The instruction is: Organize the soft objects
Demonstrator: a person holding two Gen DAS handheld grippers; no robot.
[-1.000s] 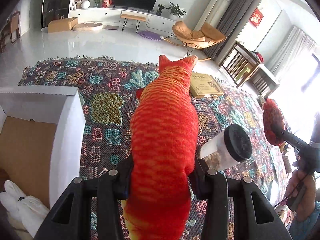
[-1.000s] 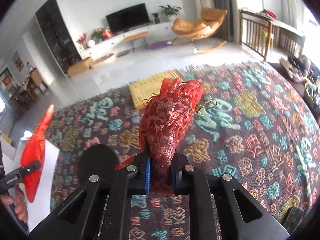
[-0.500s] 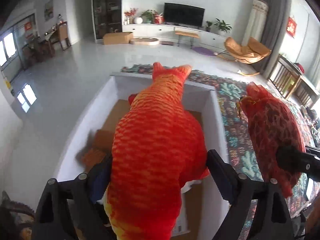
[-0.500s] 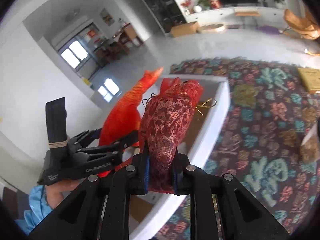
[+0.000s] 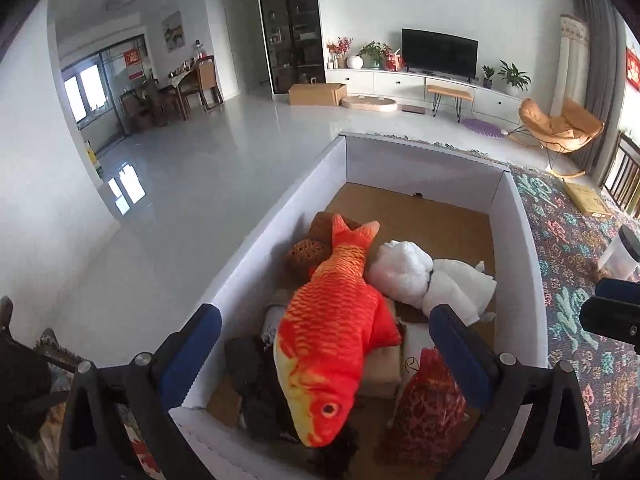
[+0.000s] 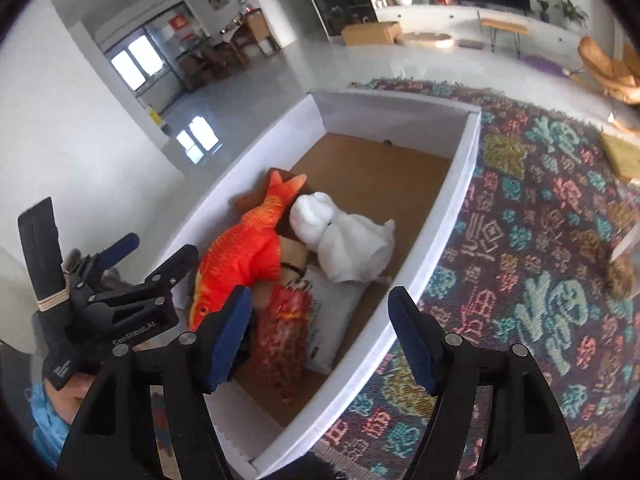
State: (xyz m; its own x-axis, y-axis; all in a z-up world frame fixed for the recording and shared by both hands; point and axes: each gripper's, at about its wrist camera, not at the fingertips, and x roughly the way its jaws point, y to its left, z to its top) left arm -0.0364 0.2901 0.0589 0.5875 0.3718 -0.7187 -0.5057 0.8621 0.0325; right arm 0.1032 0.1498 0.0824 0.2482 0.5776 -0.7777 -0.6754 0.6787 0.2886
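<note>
Left claw [image 5: 326,334]: jaws spreading wide, blue pads clear on both sides, nothing pinched. It hangs over the near end of a white box [image 5: 520,216] with a brown cardboard floor.

Inside the box, left side: dark brown knitted lumps [image 5: 308,254] against the left wall, a black soft item [image 5: 256,384] at the near corner. Orange fish plush [image 5: 332,332] lies loose on the pile, tail toward the far wall, head toward the near edge, touching neither pad. White plush [image 5: 424,276] lies just right of the fish's tail, touching it. Red mesh pouch [image 5: 430,404] lies at the near right, beside the fish's head.

Right claw [image 6: 320,338]: jaws opening, pads apart, nothing between them; the pouch lies below, inside the box, free of the pads.

Right of the box: patterned rug [image 6: 540,240] on the floor, box wall resting along its edge. A clear jar with dark lid [image 5: 622,256] stands on the rug, well apart from the box.
</note>
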